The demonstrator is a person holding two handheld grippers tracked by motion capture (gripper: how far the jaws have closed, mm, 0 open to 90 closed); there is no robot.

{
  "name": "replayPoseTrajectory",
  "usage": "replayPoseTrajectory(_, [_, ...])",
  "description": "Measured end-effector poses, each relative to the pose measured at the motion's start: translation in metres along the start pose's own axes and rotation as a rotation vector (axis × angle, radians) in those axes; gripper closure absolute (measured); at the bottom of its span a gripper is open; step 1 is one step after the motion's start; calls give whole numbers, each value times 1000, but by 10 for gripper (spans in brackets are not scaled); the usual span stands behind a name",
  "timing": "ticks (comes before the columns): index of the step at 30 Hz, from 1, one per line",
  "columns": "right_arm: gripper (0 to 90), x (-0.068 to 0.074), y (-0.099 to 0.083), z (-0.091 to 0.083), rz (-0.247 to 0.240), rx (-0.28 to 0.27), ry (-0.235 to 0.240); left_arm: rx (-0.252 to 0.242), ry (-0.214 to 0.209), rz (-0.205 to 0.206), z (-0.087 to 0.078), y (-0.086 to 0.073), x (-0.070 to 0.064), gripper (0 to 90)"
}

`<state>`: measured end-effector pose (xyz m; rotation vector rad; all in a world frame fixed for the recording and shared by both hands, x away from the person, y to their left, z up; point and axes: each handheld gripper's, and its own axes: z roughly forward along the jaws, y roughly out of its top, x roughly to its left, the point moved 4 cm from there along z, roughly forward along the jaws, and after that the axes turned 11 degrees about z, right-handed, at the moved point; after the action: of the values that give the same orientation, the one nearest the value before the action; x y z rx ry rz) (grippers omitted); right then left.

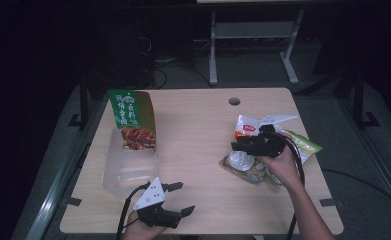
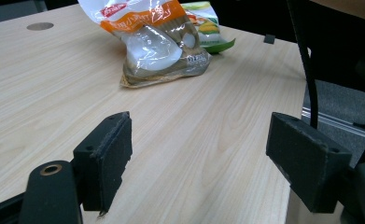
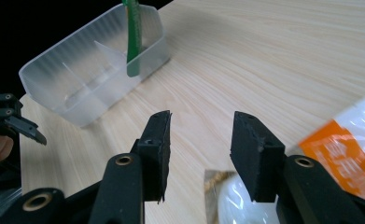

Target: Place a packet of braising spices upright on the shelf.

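A clear plastic bin (image 1: 128, 167) sits at the table's left, and a green snack bag (image 1: 132, 117) stands tilted in its far end. At the right lies an orange-and-white bag (image 1: 243, 160) with a green packet (image 1: 307, 146) behind it. My right gripper (image 1: 235, 146) hovers over the orange-and-white bag, open, with nothing between its jaws (image 3: 201, 140). The bag's orange edge (image 3: 348, 154) shows just under and beside them. My left gripper (image 1: 183, 198) is near the front edge, wide open and empty (image 2: 208, 163), facing the orange-and-white bag (image 2: 161, 42) across bare wood.
A round cable hole (image 1: 234, 101) sits in the wooden table top (image 1: 203, 135) near the far edge. The bin (image 3: 77, 79) has a divider inside. Dark floor and a desk frame (image 1: 253, 45) lie beyond the table.
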<state>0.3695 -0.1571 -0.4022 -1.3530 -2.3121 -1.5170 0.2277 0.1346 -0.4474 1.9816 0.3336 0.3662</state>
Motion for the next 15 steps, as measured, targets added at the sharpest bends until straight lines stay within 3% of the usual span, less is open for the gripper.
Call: replayPoseTrajectory(15, [543,-33,-31,-33,62,8,-105,5,-6,4,1,0,-2,223])
